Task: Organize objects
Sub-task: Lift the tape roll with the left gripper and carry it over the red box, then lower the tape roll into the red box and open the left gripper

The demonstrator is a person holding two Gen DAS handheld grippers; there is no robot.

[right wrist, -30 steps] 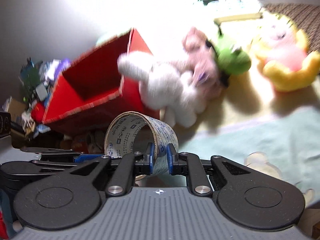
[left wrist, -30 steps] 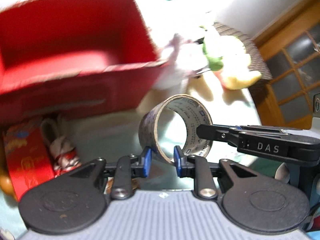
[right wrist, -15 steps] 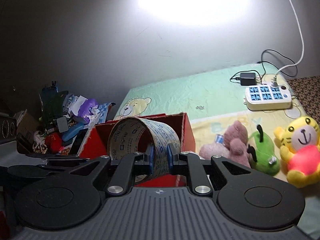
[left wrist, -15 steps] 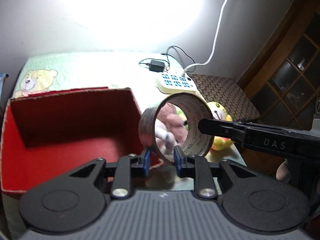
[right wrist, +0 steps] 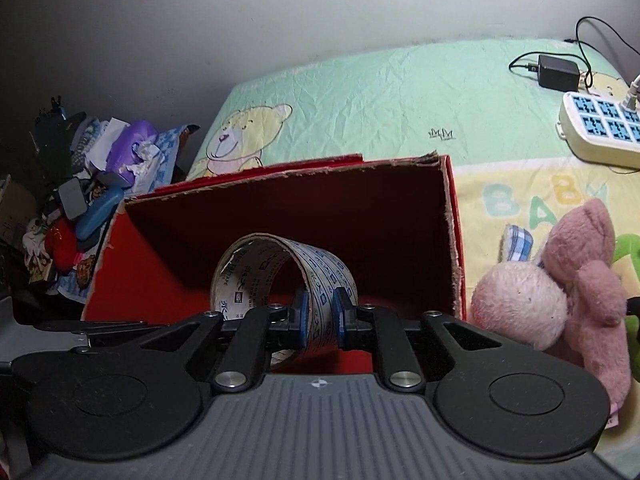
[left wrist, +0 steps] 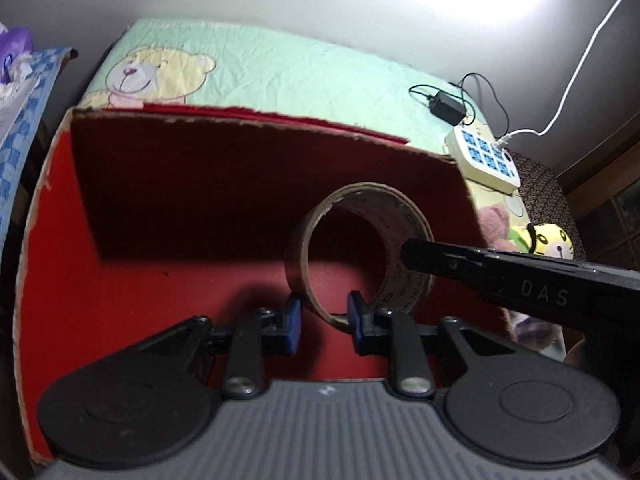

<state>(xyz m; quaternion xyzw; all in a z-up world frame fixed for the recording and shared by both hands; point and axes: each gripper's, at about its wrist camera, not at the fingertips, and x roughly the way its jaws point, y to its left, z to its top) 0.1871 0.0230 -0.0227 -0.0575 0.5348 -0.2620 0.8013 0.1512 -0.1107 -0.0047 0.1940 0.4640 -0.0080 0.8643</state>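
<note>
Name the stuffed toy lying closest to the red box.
The pink plush, lying just off the red box's right wall. The green toy sits behind it, and the yellow tiger toy lies farther out still.

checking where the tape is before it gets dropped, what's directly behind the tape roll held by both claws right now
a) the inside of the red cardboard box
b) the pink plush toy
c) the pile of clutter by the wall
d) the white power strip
a: in both wrist views the tape roll, pinched by the left claw and right claw, sits framed against the inside of the red cardboard box.
</note>
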